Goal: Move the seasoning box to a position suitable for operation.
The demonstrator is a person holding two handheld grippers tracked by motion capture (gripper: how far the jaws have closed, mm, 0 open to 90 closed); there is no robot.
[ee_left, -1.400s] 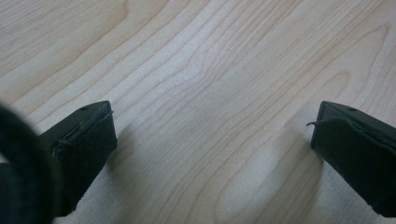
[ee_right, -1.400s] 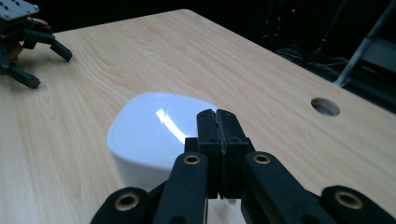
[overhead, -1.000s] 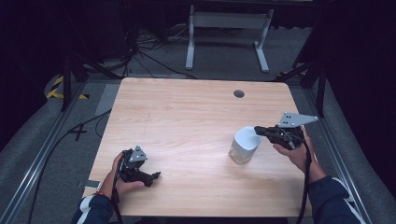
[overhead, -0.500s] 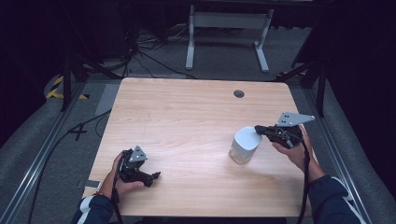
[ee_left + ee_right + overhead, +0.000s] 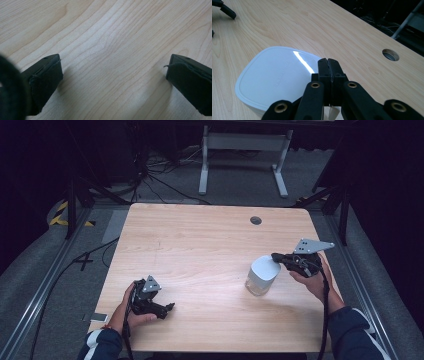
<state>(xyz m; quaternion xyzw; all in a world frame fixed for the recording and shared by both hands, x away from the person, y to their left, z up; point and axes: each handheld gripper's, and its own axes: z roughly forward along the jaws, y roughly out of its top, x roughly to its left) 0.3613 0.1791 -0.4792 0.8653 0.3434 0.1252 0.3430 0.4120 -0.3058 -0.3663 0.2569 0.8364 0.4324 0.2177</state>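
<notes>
From above, my right gripper (image 5: pixel 278 257) is hovering over a white rounded container (image 5: pixel 263 275) near the pale wooden desk's (image 5: pixel 200 245) right edge. My left fingers (image 5: pixel 46 75), black and felt-padded, are standing wide over bare grain. My right fingers (image 5: pixel 328 65) are pressing shut together above the glossy lid.
</notes>
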